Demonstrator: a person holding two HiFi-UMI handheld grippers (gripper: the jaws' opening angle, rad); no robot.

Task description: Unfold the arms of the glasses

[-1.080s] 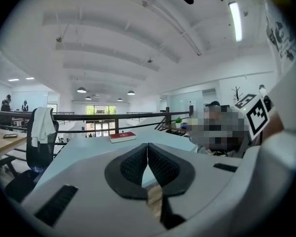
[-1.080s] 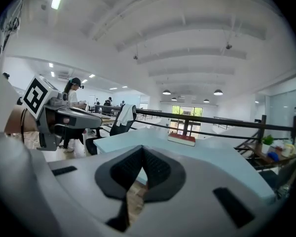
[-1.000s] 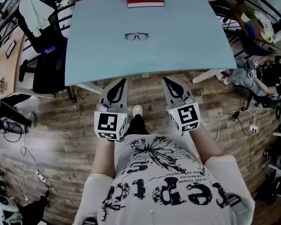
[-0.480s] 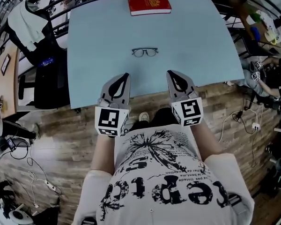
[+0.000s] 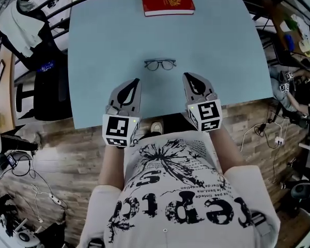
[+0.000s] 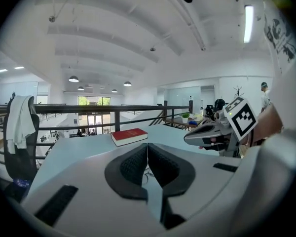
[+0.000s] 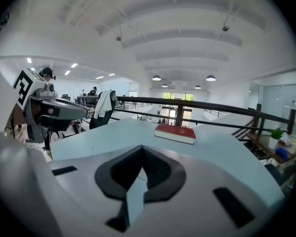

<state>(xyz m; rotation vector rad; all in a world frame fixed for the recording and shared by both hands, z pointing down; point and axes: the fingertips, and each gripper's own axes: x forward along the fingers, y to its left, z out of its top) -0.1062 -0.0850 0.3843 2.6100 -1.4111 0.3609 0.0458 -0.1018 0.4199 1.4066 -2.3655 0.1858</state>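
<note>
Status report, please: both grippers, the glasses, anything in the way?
Left gripper shut, empty; right gripper shut, empty. Glasses on table just ahead, untouched. Red book at far edge, clear of path.

- Head view: from above my shoulders, steeply down, well above the table (image 5: 93, 61).
- Left gripper view: low behind my left jaws, facing across the table; right gripper (image 6: 187, 138) at right.
- Right gripper view: mirrored; left gripper (image 7: 83, 113) at left.
- All three share table and book (image 5: 167, 2).
</note>
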